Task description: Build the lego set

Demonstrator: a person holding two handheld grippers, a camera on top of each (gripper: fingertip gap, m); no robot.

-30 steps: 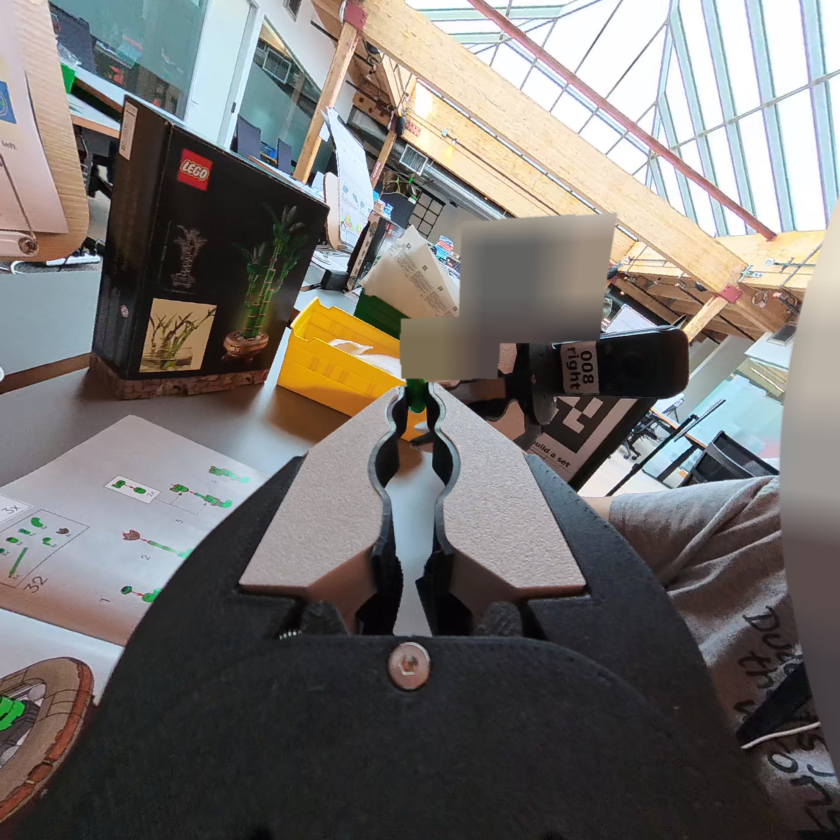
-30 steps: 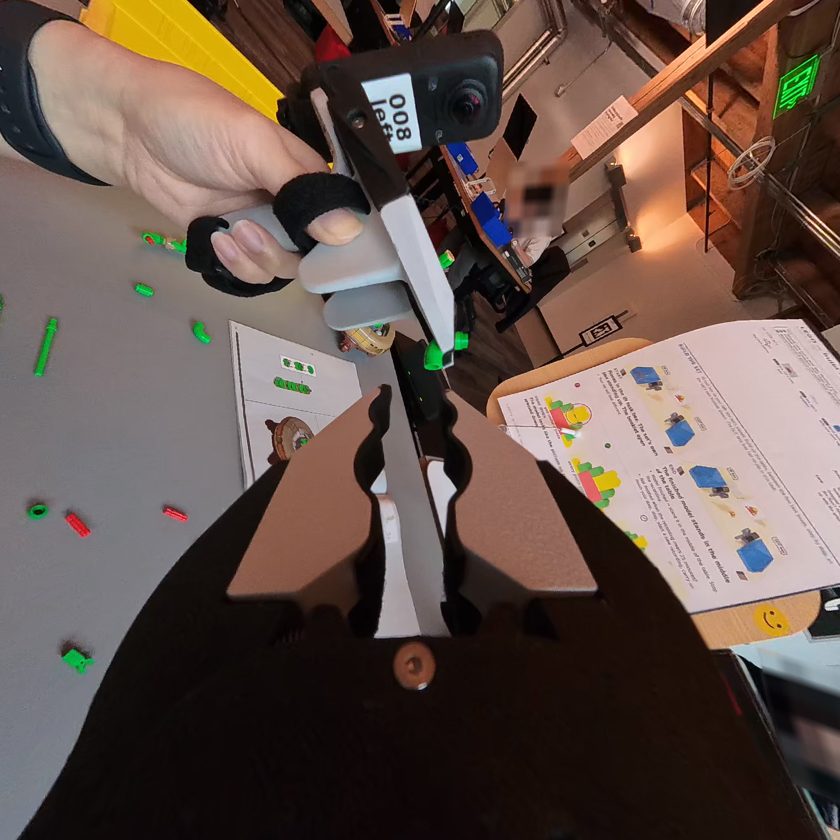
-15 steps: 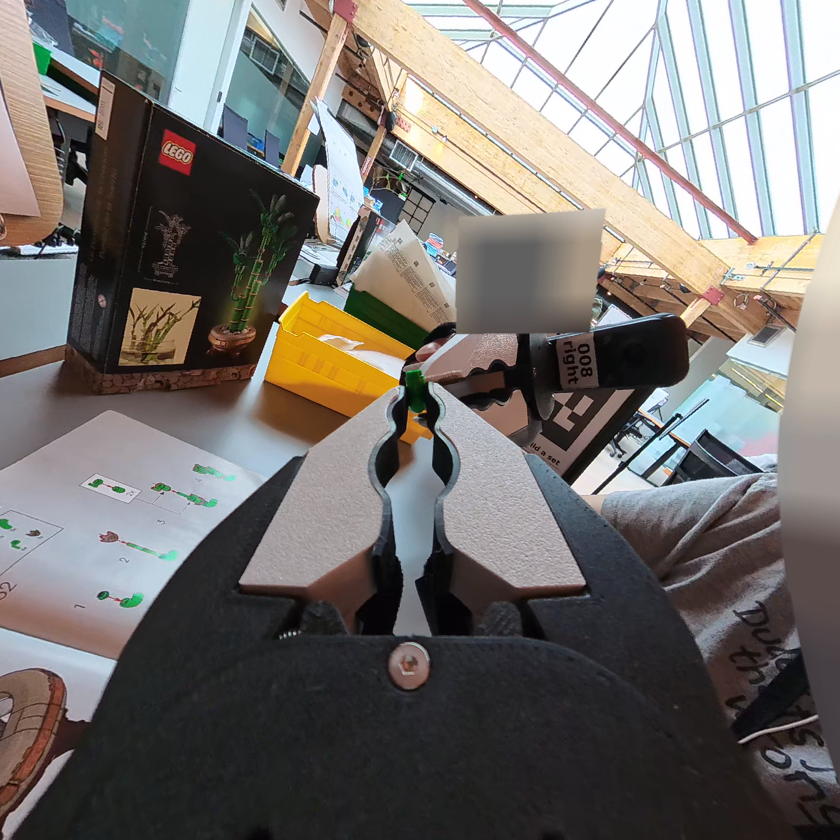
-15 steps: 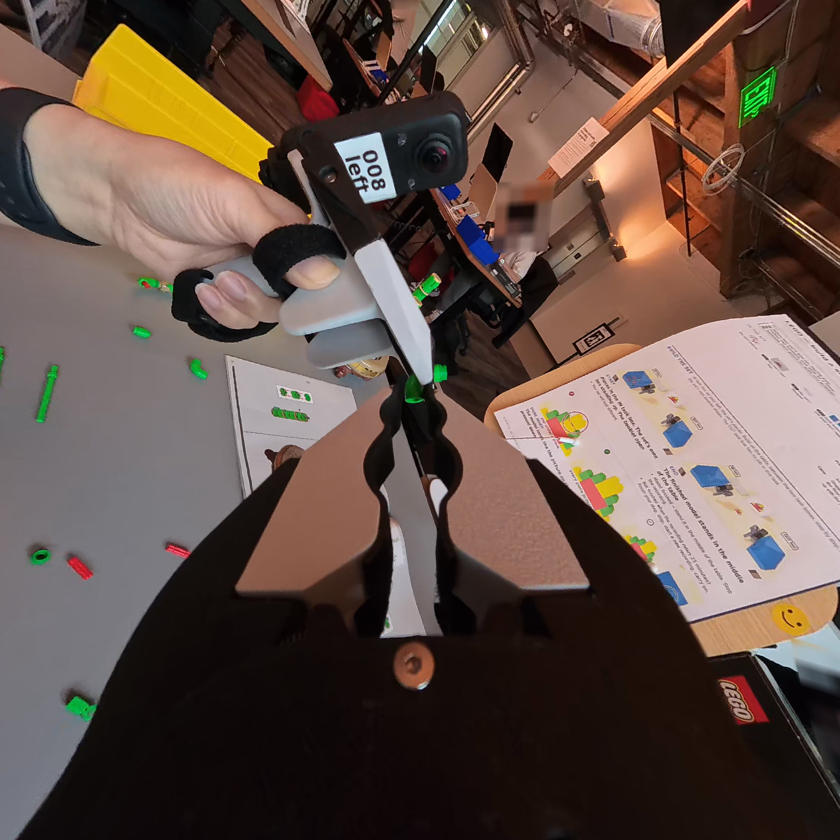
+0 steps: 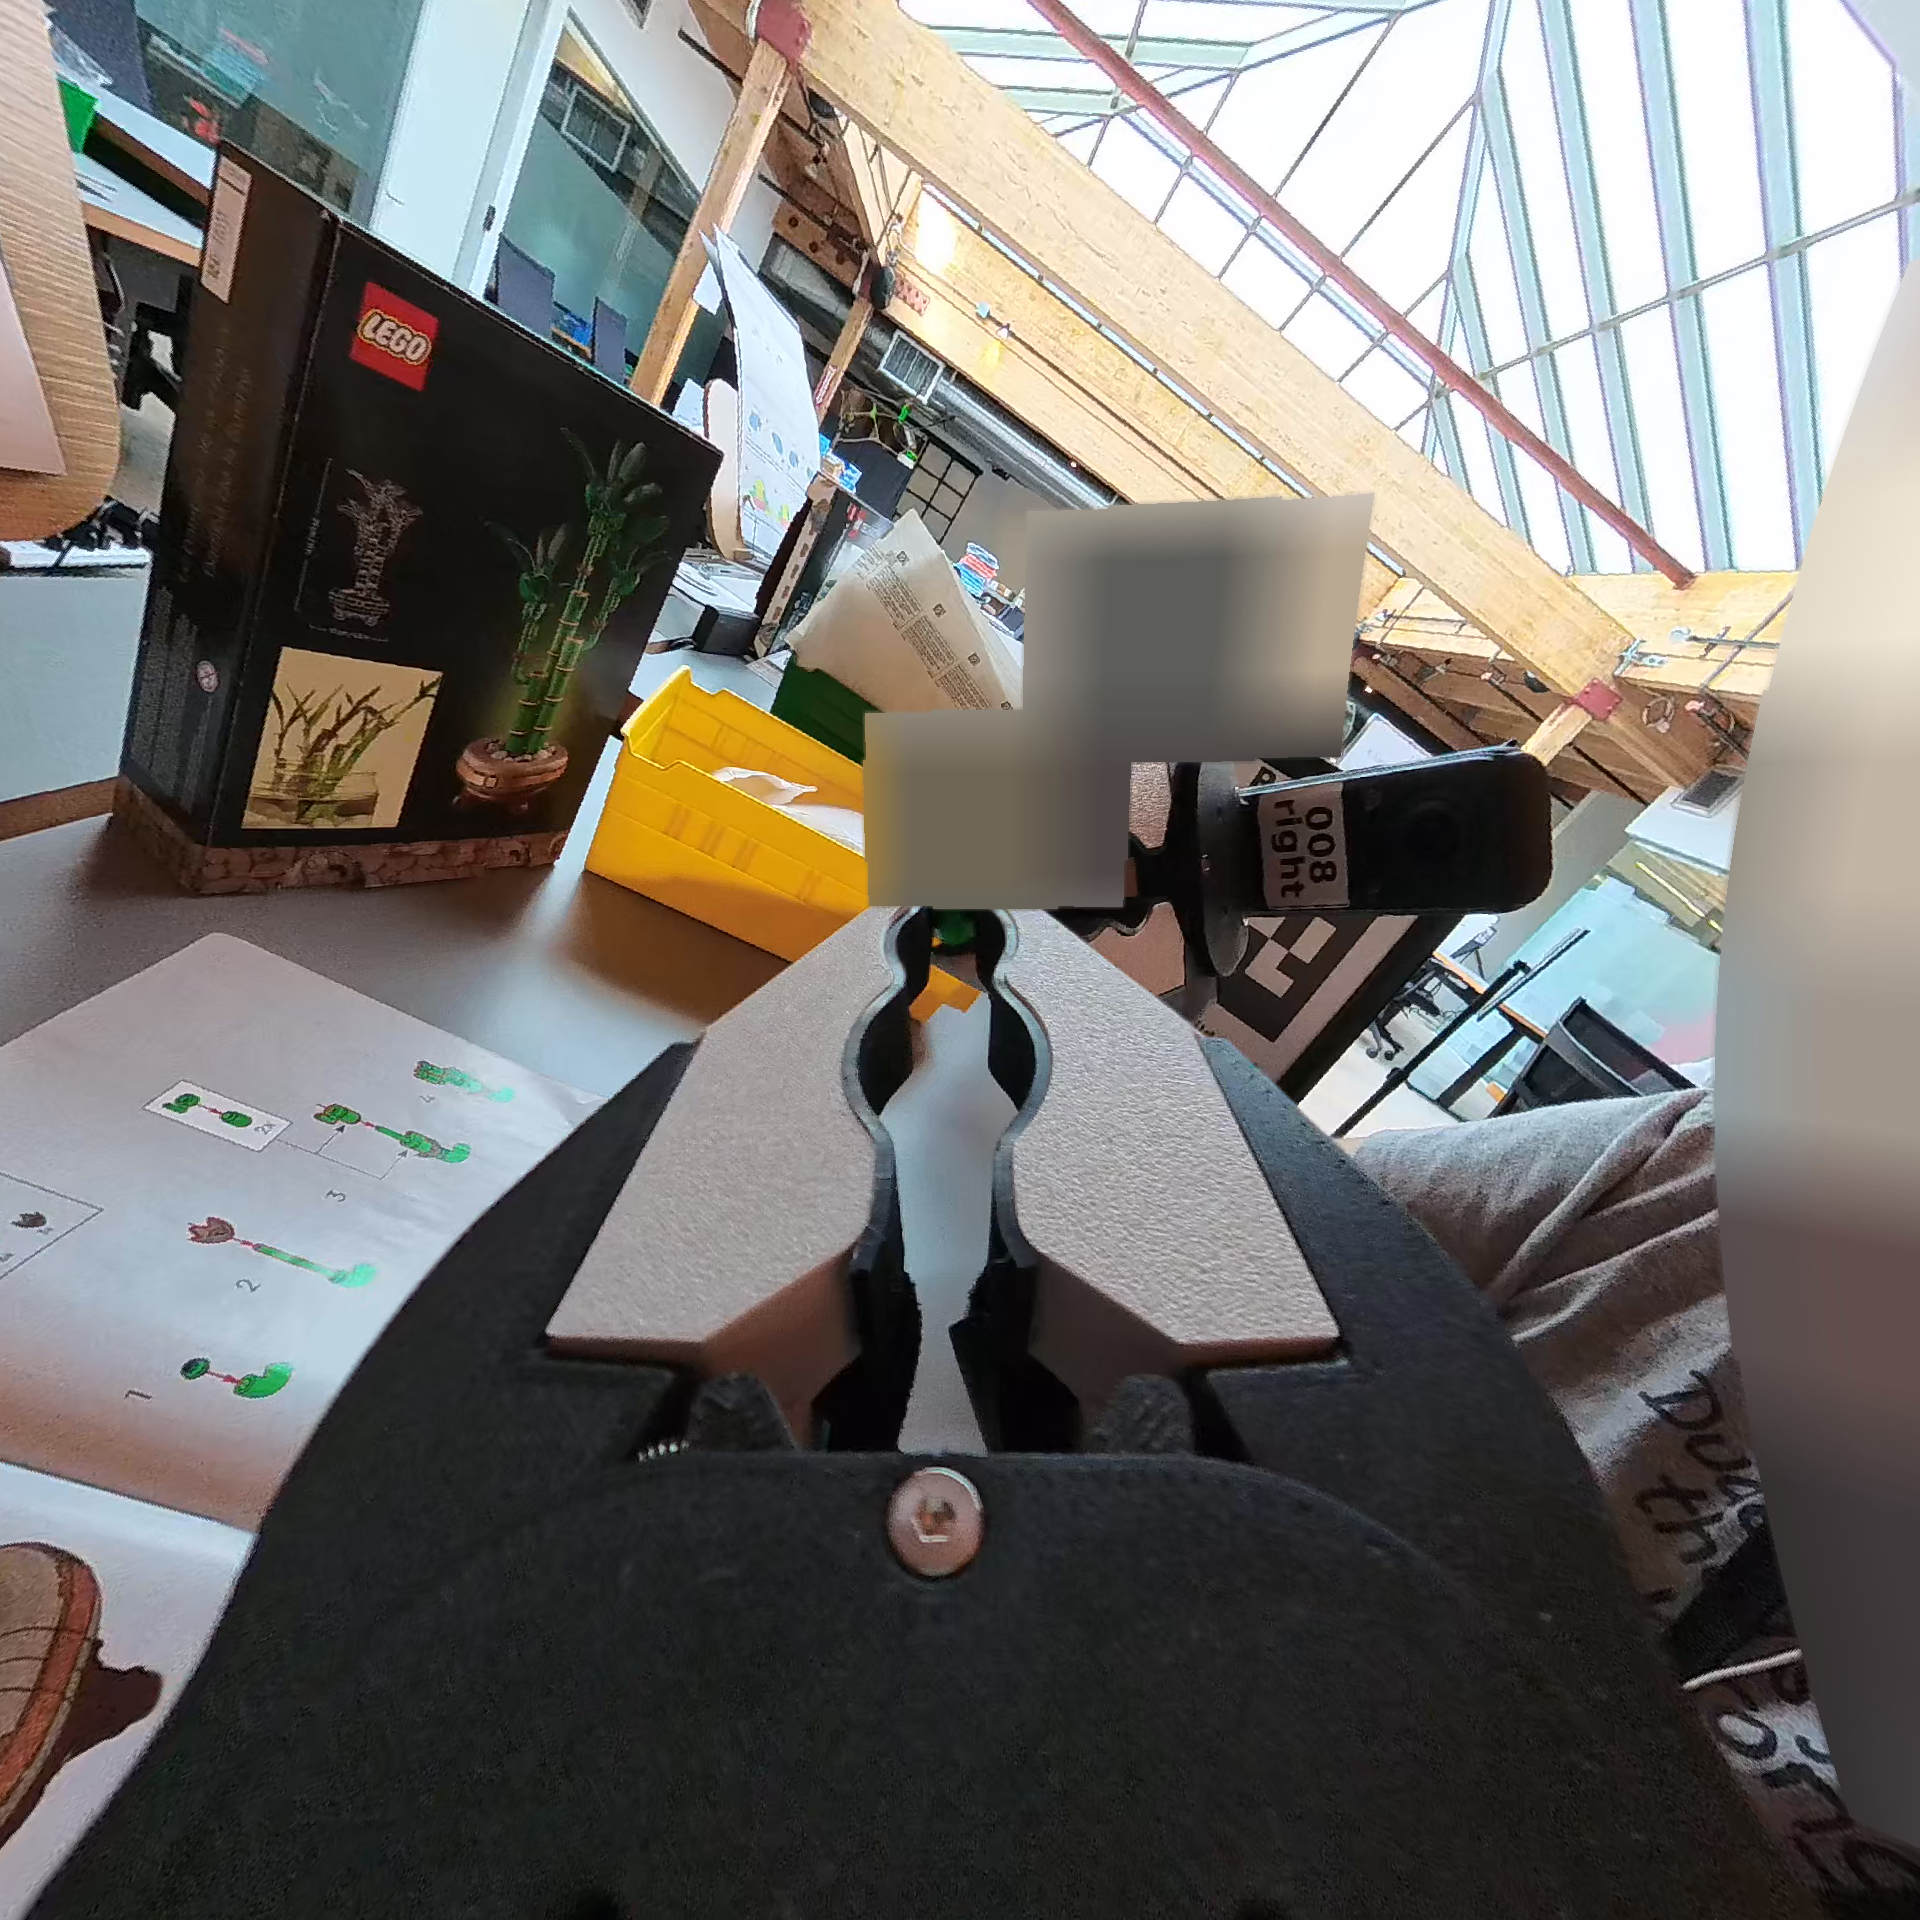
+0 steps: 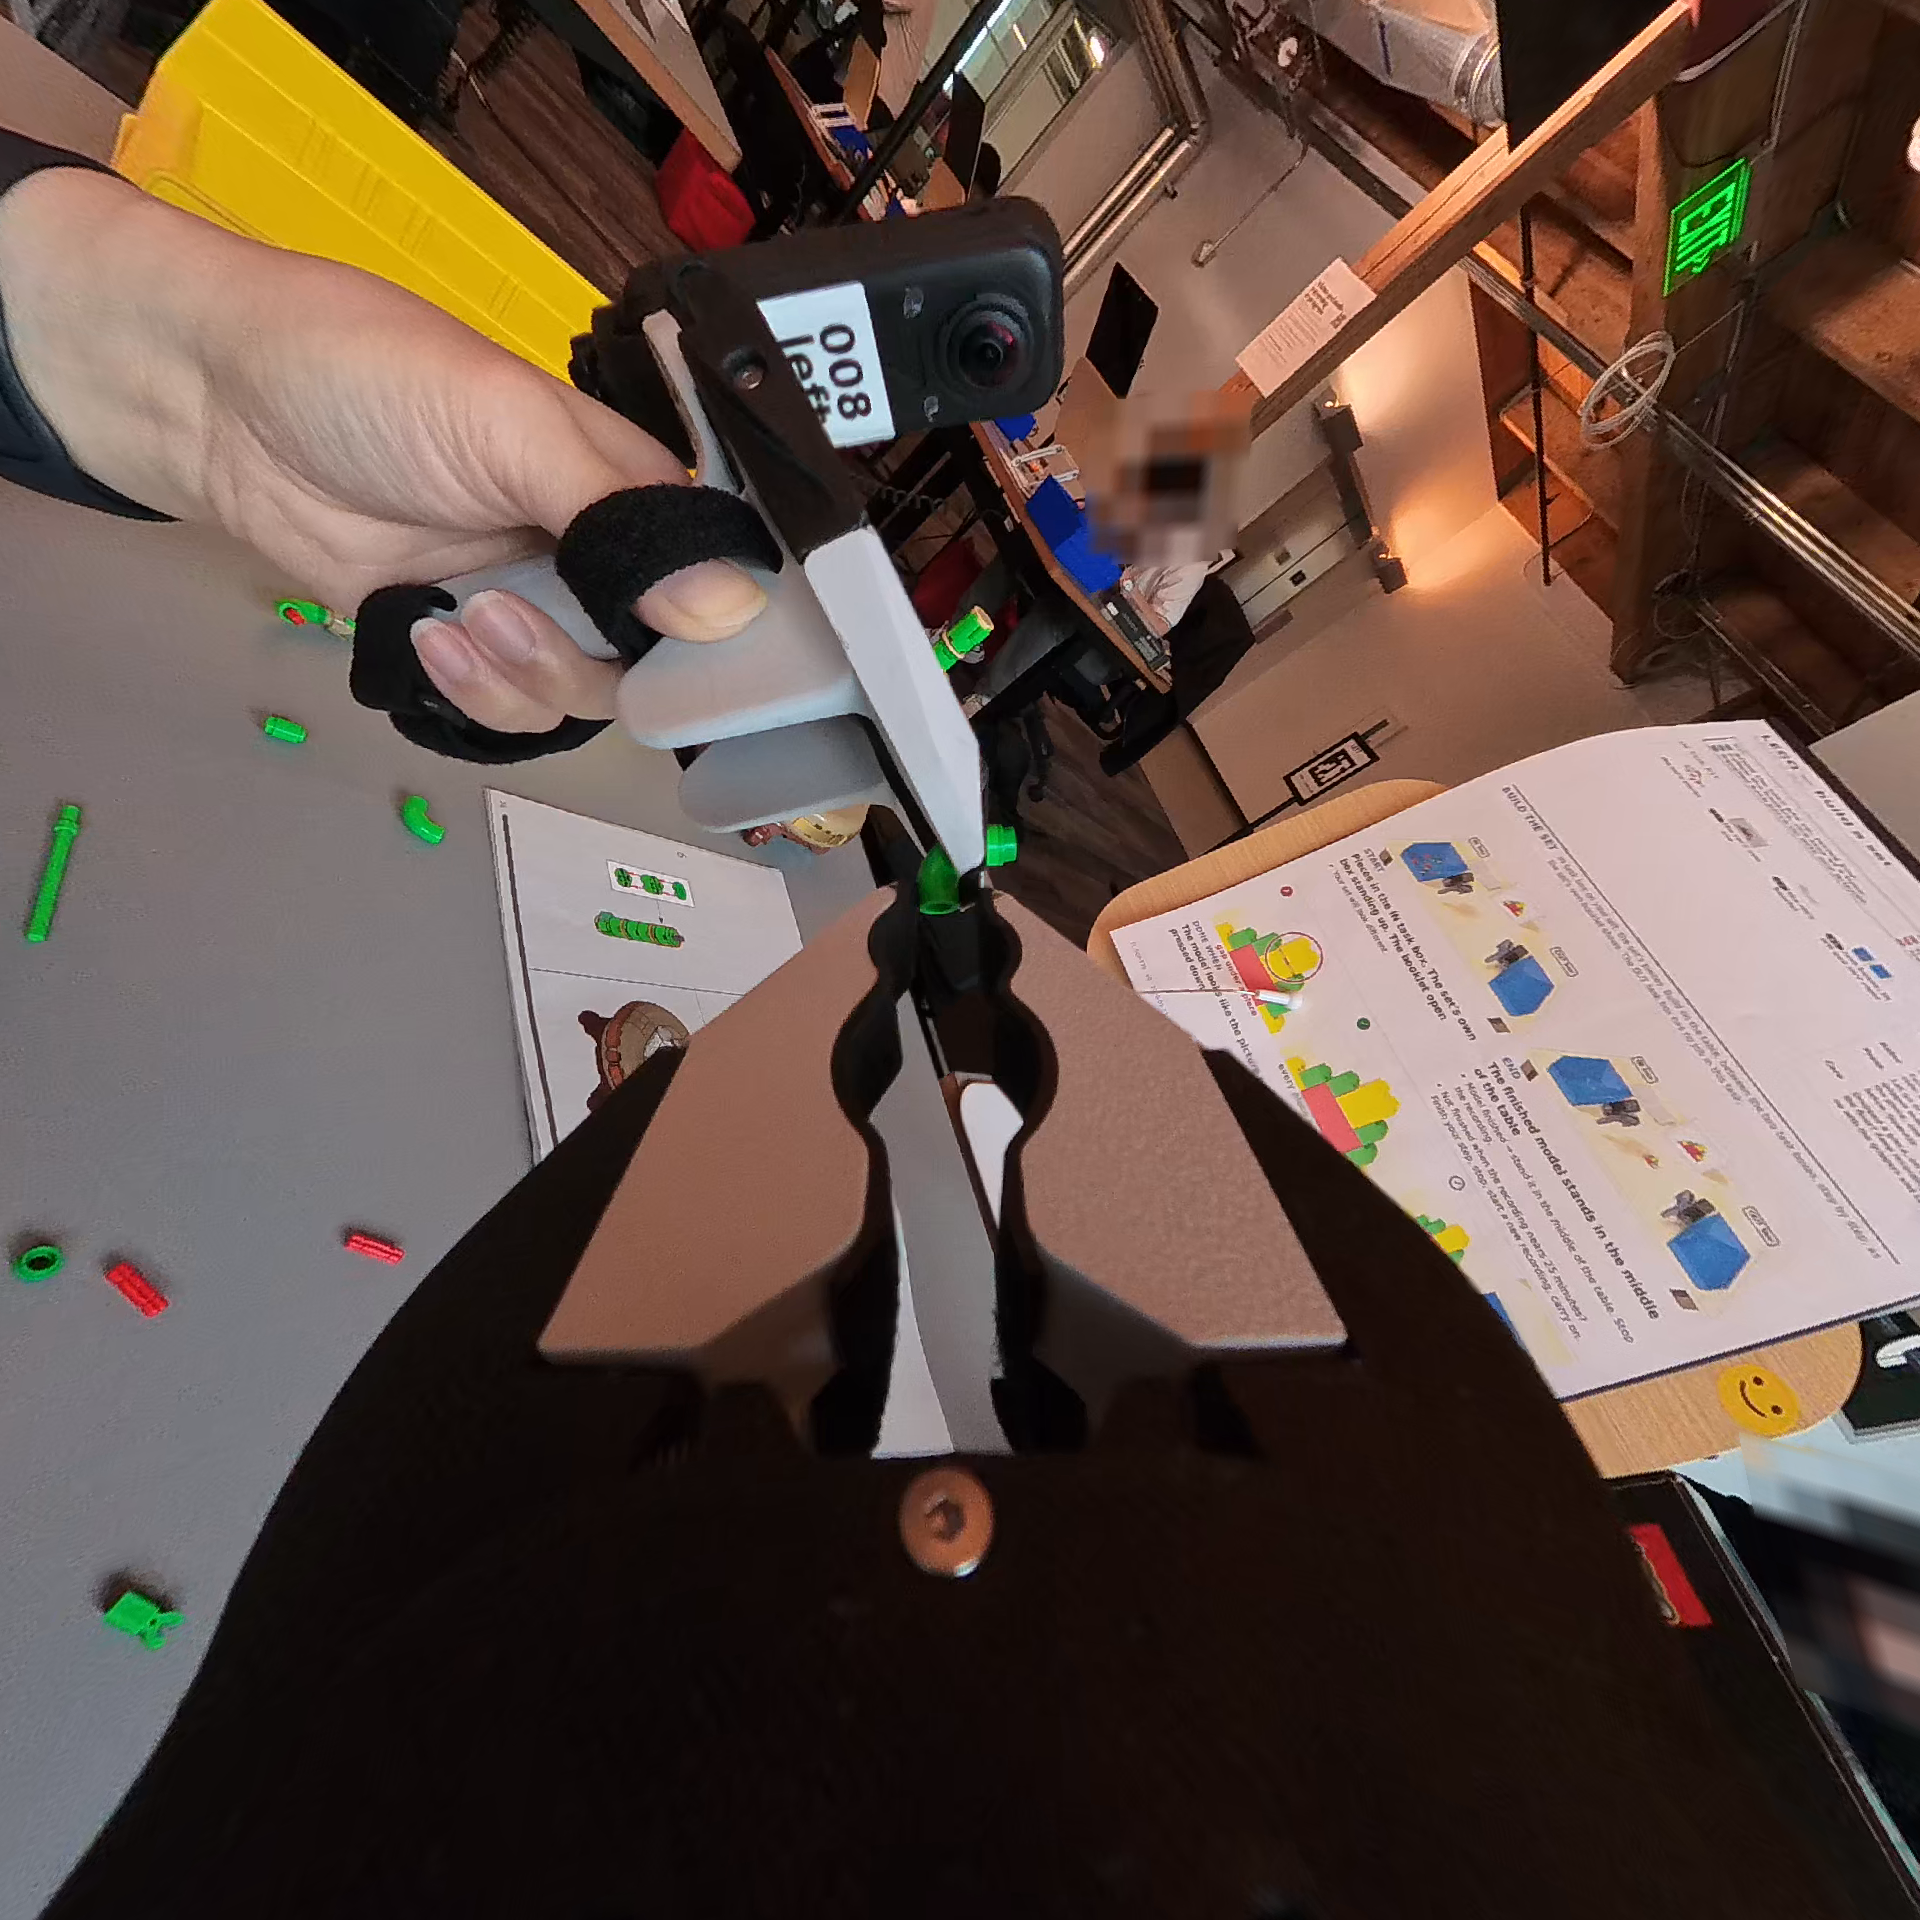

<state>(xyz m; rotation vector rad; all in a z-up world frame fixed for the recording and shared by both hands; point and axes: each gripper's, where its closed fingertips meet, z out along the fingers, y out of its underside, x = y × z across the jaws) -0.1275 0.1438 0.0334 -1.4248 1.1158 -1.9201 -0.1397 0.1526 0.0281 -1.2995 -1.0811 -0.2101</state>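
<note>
A grey table (image 6: 260,1039) in a timber-beamed, skylit workshop. On it lies one open instruction booklet (image 5: 208,1195), and to the left of the booklet, in the right wrist view, the loose parts are scattered:
- one long green rod (image 6: 52,873)
- one short green cylinder (image 6: 283,729)
- one green elbow (image 6: 421,819)
- one green ring (image 6: 38,1261)
- one green clip (image 6: 140,1619)
- two red pins (image 6: 135,1288)

Beyond the booklet stand one black lego set box (image 5: 416,582), which carries a red logo square and bamboo pictures, and one yellow bin (image 5: 727,831). To the right of the booklet is one printed sheet on a wooden board (image 6: 1558,1039), with a yellow smiley sticker below it.

Each tool's camera bears a white printed label.

The left gripper (image 5: 951,935) is closed on a small green lego piece (image 5: 951,923), held in the air above the booklet's far edge. The right gripper (image 6: 940,914) meets it tip to tip – its jaws are drawn near together at that piece, but I cannot tell whether they clamp it.
</note>
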